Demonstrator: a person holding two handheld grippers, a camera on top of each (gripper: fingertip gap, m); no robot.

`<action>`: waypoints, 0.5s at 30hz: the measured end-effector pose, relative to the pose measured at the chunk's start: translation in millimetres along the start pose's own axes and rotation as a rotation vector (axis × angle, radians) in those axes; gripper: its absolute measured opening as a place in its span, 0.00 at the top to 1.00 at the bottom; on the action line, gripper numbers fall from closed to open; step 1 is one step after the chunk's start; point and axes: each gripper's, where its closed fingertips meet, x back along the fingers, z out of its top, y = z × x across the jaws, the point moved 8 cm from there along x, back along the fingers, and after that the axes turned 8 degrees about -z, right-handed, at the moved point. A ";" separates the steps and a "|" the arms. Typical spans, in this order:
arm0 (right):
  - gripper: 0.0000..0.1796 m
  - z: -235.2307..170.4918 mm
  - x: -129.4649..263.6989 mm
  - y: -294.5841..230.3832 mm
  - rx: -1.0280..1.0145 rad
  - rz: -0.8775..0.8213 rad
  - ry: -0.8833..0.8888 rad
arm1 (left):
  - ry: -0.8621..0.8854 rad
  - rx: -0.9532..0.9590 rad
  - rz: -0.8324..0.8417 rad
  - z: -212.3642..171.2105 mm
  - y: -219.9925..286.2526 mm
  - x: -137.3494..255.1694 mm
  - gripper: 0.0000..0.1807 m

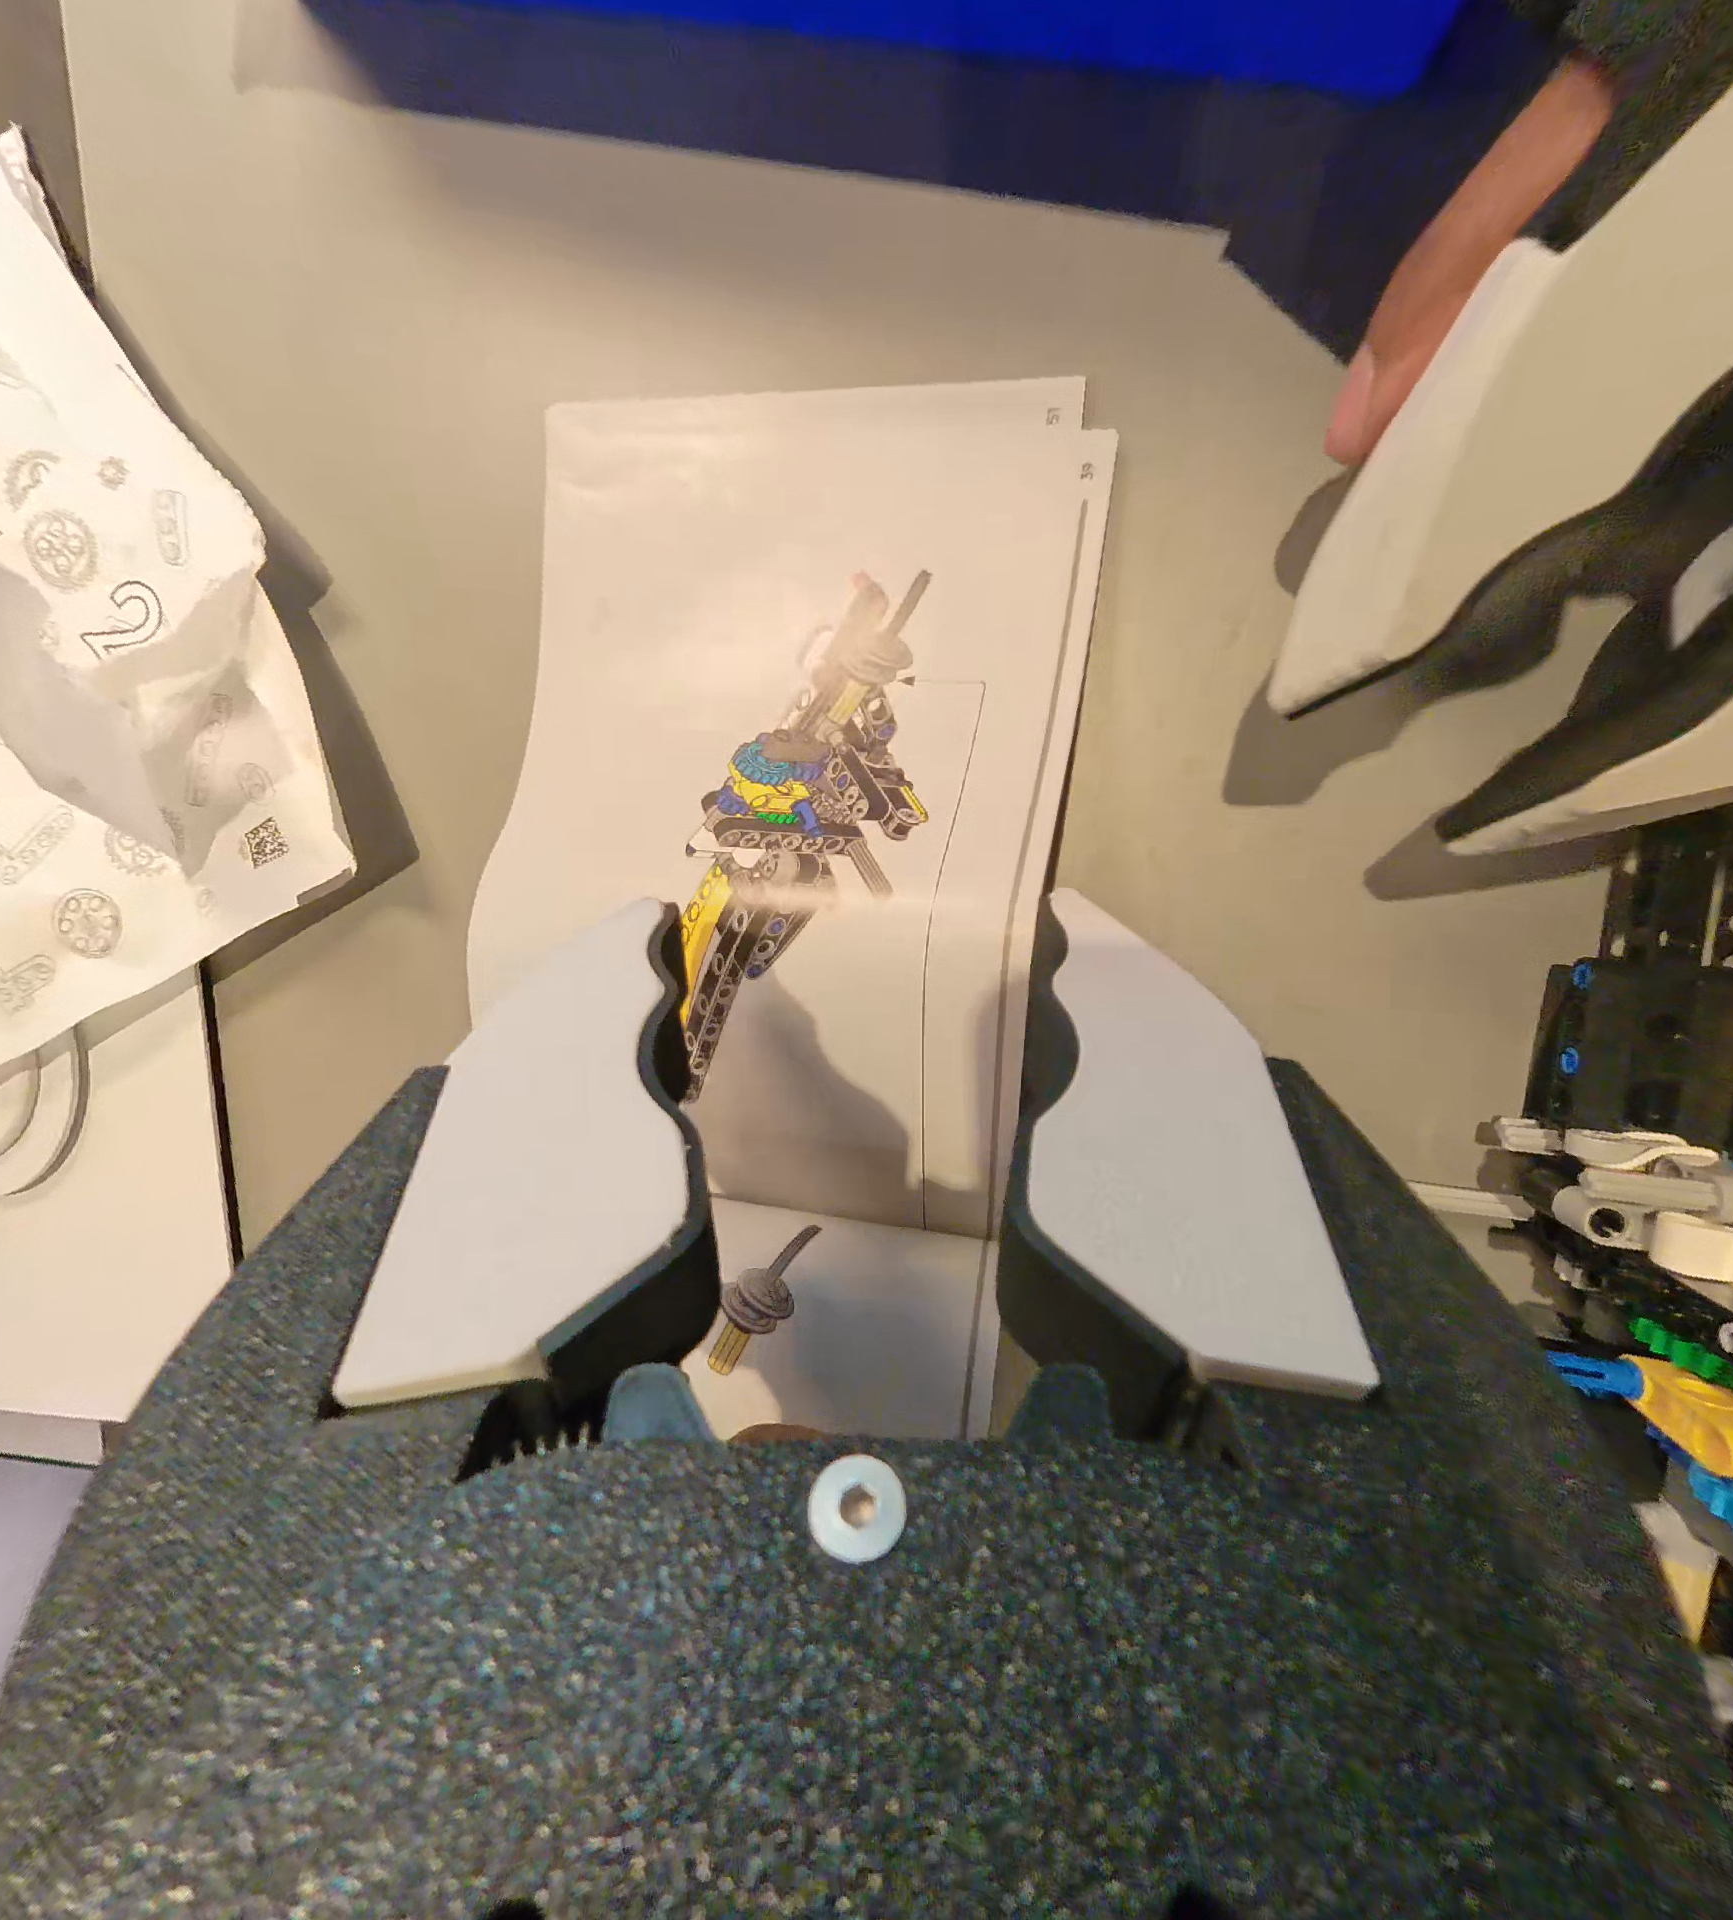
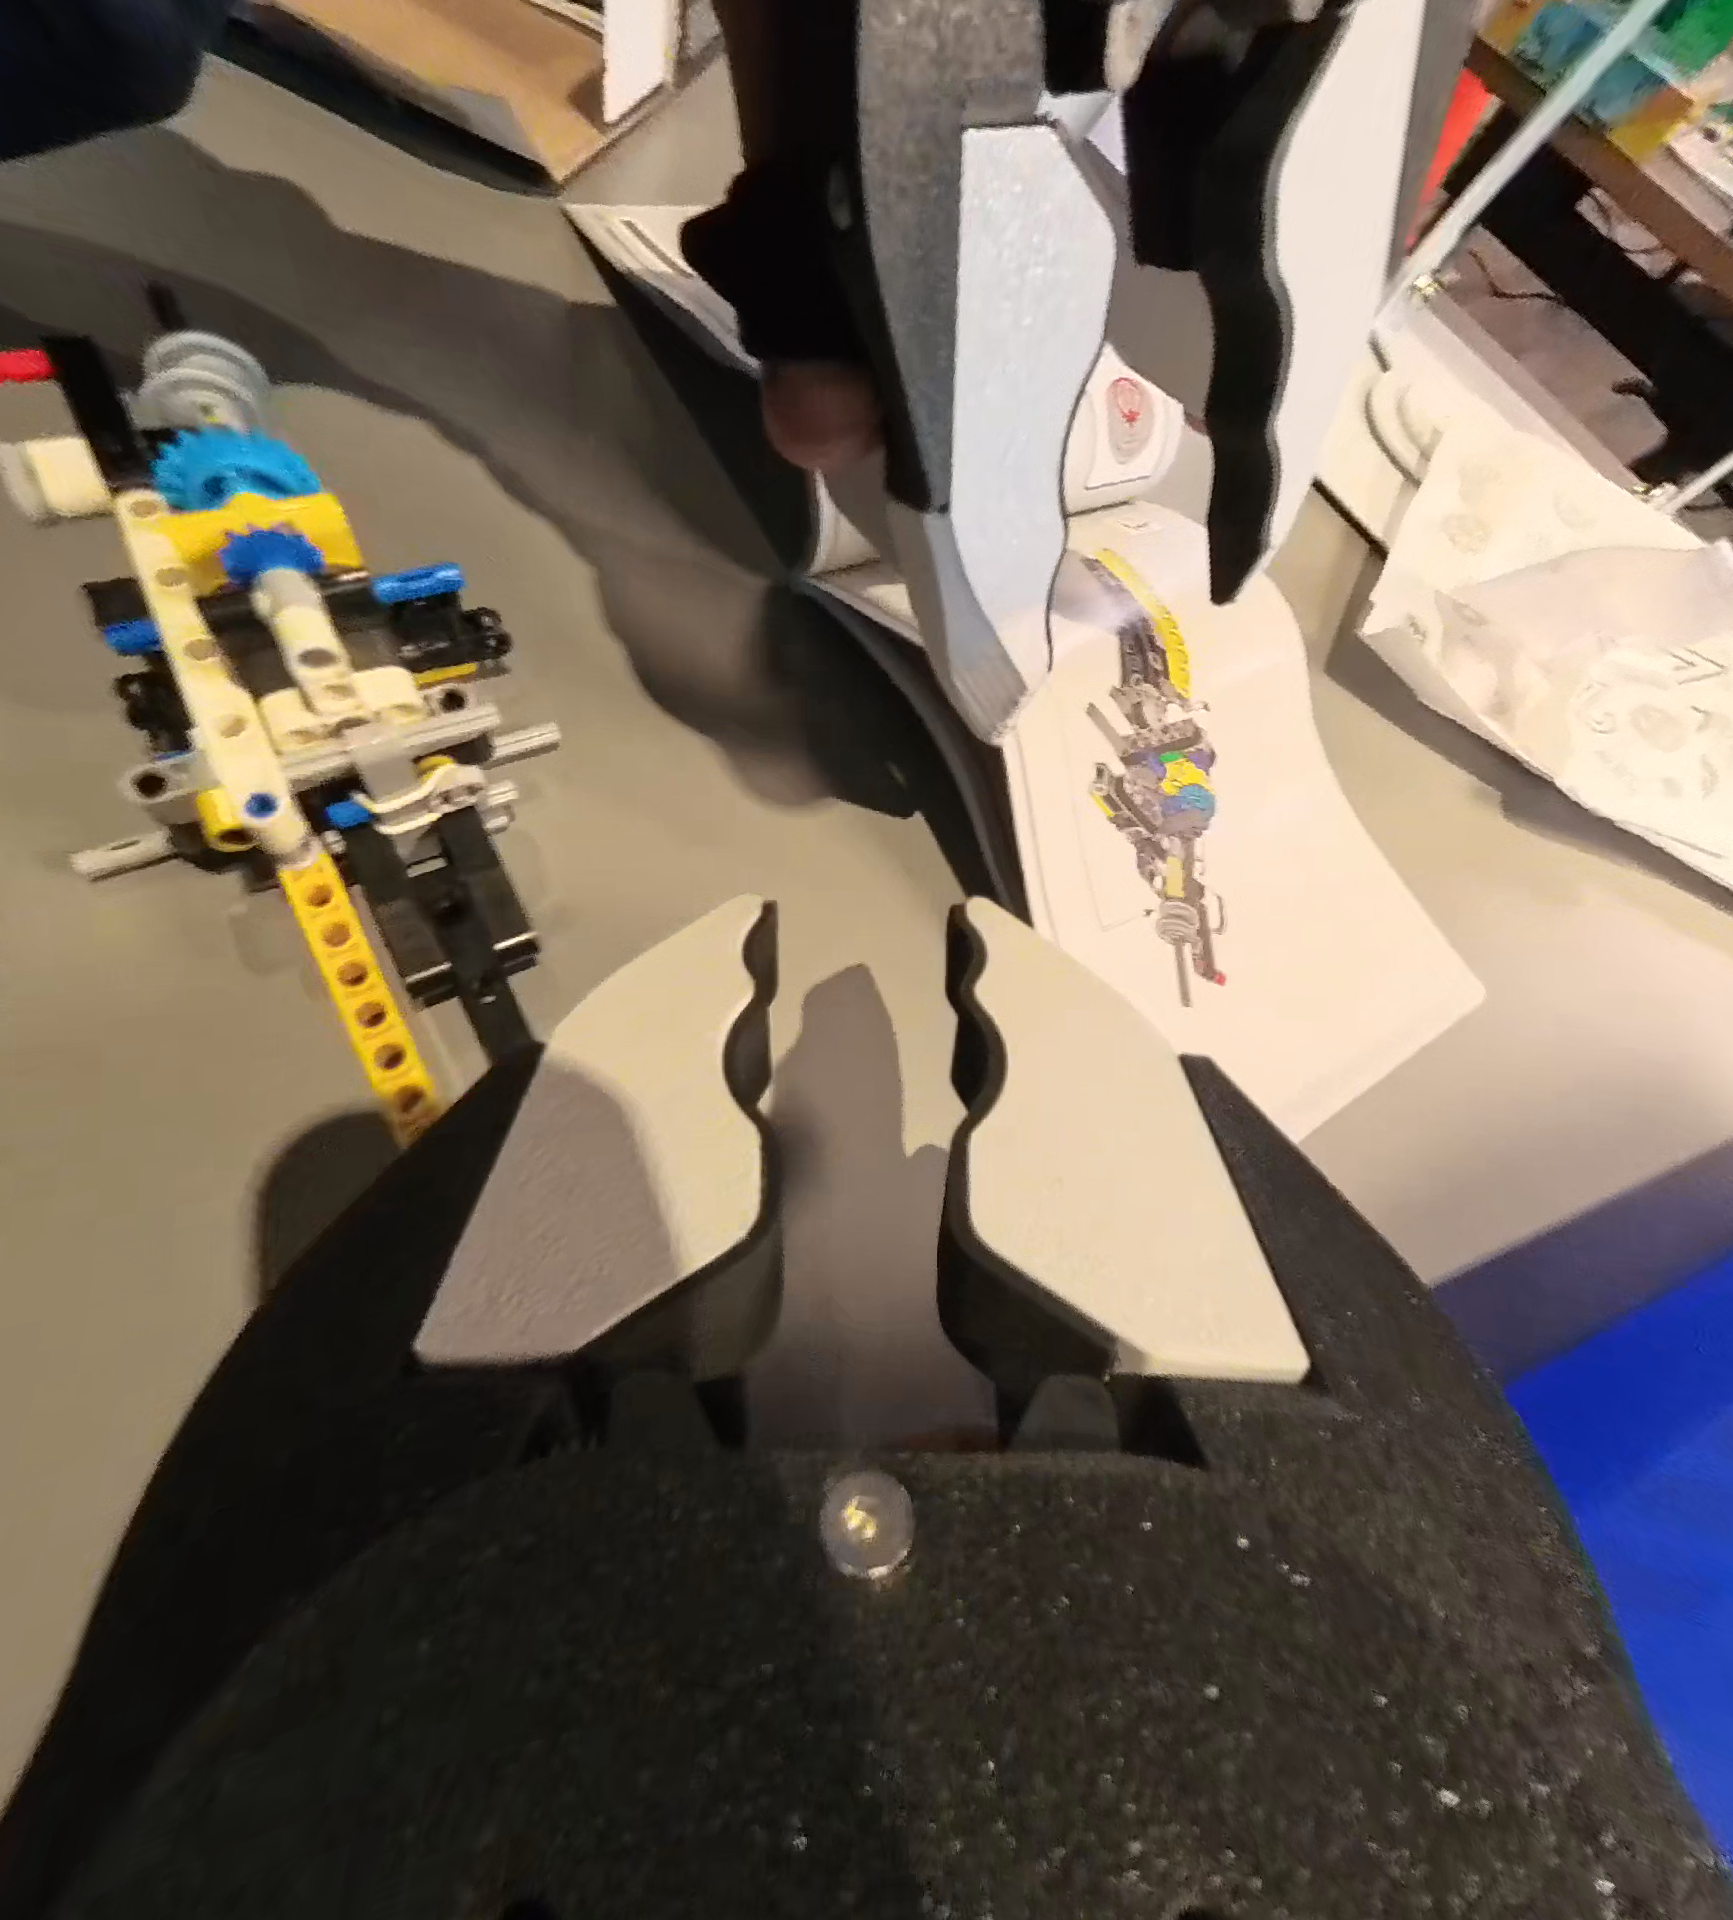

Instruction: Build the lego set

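The partly built lego model (image 2: 290,665), a long yellow, black and white beam assembly with blue gears, lies on the grey table (image 2: 62,1039) at the left of the right wrist view. It also shows at the right edge of the left wrist view (image 1: 1672,1247). The open instruction booklet (image 1: 810,727) lies ahead of my left gripper (image 1: 857,935), which is open and empty above the page. My right gripper (image 2: 857,925) is open and empty over bare table between the model and the booklet (image 2: 1257,883). Each gripper shows in the other's view, the right one (image 1: 1371,764) and the left one (image 2: 1116,655).
A torn white paper bag (image 1: 62,623) lies left of the booklet on a white box (image 1: 62,1247). A blue bin (image 1: 841,62) stands at the table's far side and also shows in the right wrist view (image 2: 1672,1455). A person's finger (image 1: 1413,332) rests on the right gripper.
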 end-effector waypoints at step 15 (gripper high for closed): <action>0.79 11.6 -39.9 18.0 -0.100 -0.220 -0.100 | 0.018 0.023 -0.020 -4.9 -2.6 6.9 0.65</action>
